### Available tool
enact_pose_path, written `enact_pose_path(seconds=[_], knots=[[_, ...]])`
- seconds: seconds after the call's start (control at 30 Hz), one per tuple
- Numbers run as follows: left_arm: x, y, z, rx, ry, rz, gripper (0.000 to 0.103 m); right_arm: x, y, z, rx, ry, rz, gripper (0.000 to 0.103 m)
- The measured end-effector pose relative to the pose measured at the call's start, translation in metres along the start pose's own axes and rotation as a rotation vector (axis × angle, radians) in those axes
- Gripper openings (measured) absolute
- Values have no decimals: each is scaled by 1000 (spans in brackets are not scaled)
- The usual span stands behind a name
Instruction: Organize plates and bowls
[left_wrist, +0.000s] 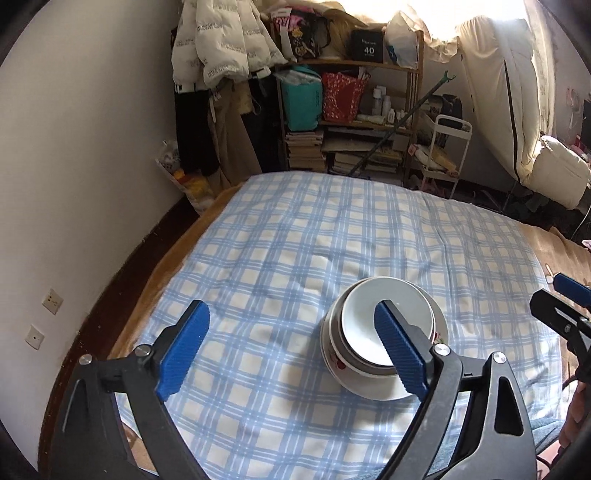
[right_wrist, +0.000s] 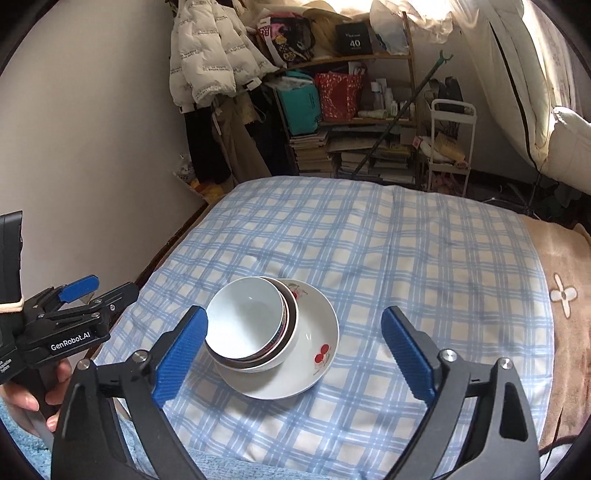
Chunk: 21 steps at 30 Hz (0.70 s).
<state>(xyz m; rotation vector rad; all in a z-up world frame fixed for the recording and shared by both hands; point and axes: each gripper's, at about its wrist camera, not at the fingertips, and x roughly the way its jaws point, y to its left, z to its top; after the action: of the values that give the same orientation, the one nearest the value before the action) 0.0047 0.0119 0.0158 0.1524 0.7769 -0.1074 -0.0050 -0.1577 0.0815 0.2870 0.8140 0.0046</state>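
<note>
Covering the bed (right_wrist: 406, 258), a blue checked sheet carries everything: a cherry-print plate (right_wrist: 317, 347) with bowls (right_wrist: 247, 325) nested on it. Stacking is judged essentially done. Both left claw (left_wrist: 291, 350) and right claw (right_wrist: 295, 354) are spread wide, nothing gripped.

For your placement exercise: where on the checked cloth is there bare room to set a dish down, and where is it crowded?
The checked cloth is bare beyond the stacked bowls, toward the shelf, and to the right of the plate, up to the brown blanket. It is crowded near the stack, where the open left gripper and open right gripper hover.
</note>
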Motion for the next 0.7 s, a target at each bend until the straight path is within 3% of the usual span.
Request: enact_pose_path(seconds=[0.23, 0.7], knots=[[-35, 8, -8, -37, -106, 41, 97, -33, 7, -6, -43, -143, -53, 103], [-68, 7, -24, -37, -276, 46, 101, -42, 1, -23, -27, -248, -90, 103]])
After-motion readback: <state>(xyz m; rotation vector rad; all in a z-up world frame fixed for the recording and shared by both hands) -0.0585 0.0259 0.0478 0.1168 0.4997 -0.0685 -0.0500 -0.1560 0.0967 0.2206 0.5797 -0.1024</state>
